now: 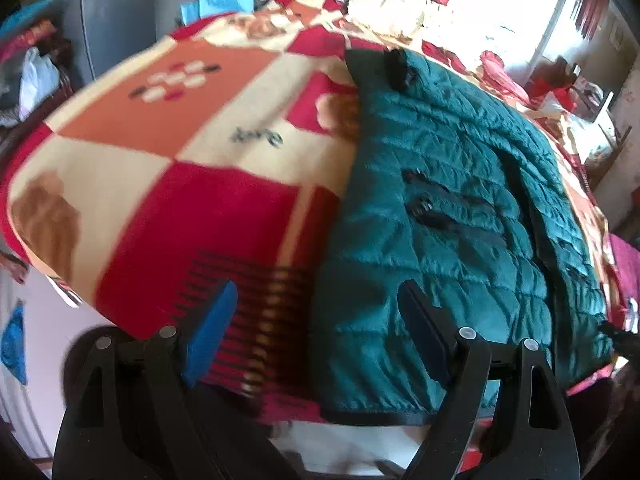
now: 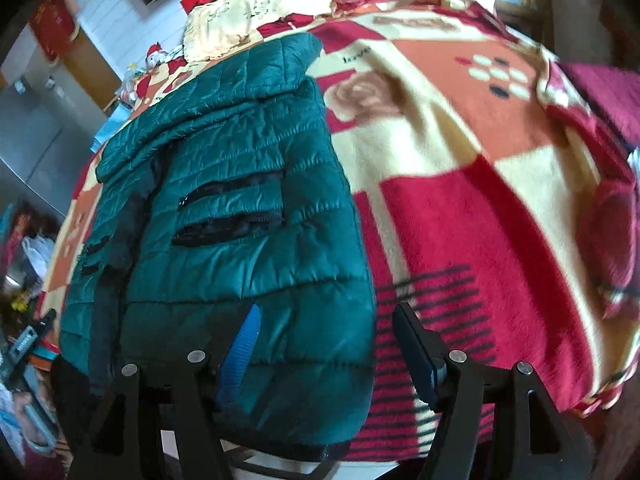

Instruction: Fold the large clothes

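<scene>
On checkered blanket (image 1: 224, 208), teal jacket (image 1: 460, 216), cream pillow (image 1: 384, 4) beyond

Blanket (image 1: 168, 184) smeared by blur near the left gripper (image 1: 316, 320); script on a cream square unreadable. Teal quilted jacket (image 2: 240, 208): hem passes below the right gripper's (image 2: 324, 340) fingers, bottom edge cut off. Shelf clutter (image 1: 28, 68) too small to identify.

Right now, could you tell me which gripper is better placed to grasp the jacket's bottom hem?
Probably the right gripper: its open fingers already straddle a hem corner of the teal quilted puffer jacket. The left gripper is open too, mostly over the red checked blanket.
</scene>
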Demonstrator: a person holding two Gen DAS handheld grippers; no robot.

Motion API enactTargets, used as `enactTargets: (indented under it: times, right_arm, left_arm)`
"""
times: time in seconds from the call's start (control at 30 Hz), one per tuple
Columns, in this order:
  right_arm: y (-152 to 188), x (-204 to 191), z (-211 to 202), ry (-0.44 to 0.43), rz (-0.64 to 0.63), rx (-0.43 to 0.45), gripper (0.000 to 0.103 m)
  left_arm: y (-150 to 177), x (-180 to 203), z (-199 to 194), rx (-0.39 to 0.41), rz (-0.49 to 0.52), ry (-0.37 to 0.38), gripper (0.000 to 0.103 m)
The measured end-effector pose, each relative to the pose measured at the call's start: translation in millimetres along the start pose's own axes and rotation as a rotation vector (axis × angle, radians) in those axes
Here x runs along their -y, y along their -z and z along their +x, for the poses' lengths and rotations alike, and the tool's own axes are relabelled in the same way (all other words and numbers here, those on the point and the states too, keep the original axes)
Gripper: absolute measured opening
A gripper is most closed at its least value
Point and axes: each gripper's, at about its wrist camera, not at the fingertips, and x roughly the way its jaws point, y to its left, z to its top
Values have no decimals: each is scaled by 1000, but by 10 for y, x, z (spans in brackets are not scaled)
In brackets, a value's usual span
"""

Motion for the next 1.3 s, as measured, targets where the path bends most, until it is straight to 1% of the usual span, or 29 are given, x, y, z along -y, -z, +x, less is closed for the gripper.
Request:
enactTargets:
  times: [0.1,0.17,0.33,0.43,0.5,0.57,0.6,0.67,0.87,0.9,0.93,0.97,1.1,1.13,1.17,1.23,1.3]
  right_arm:
    - [55,-38,27,-43,-13,-6,66]
    - [72,-89,51,-39,-34,-6,66]
    - [79,-100,116,-57,-35,-3,66]
    - [76,-74,172,-71,-23,-13,66]
    - [85,-120,144,-87,-46,0,65]
    - [89,-194,89,-89,-87,22,56]
    - [89,-214,73,-84,-99,29,54]
    - [91,-233,50,-74,-107,43,46]
    - [93,-120,135,-98,-61,16,46]
    - [90,-93,159,-104,-49,8,47]
    - [85,-74,181,-109,-39,-1,52]
    - [91,-50,200,-120,-27,-8,53]
    - [100,-73,181,-126,-41,3,53]
    - [96,-82,177,-132,-42,5,52]
    - [91,-99,158,-143,-47,9,47]
    - [77,-132,118,-153,-67,16,41]
    - [67,-151,87,-167,-85,17,39]
  left_arm:
    - [55,77,75,-26,29,2,83]
    - [88,137,117,-40,48,-2,83]
    - [132,157,180,-67,43,10,83]
    - [133,164,192,-71,43,8,83]
    - [139,162,194,-70,43,8,83]
    - [152,166,209,-74,39,11,83]
    - [153,167,216,-76,37,13,83]
    - [161,176,224,-77,32,15,83]
    - [179,180,237,-71,23,26,83]
    - [179,185,240,-70,26,25,83]
    - [180,190,243,-69,28,24,83]
    - [184,195,242,-67,29,23,83]
    - [190,209,237,-76,29,32,83]
    - [189,221,239,-83,31,37,83]
    - [192,234,235,-94,34,47,83]
    - [204,253,229,-105,44,60,83]
    - [210,256,229,-104,50,60,83]
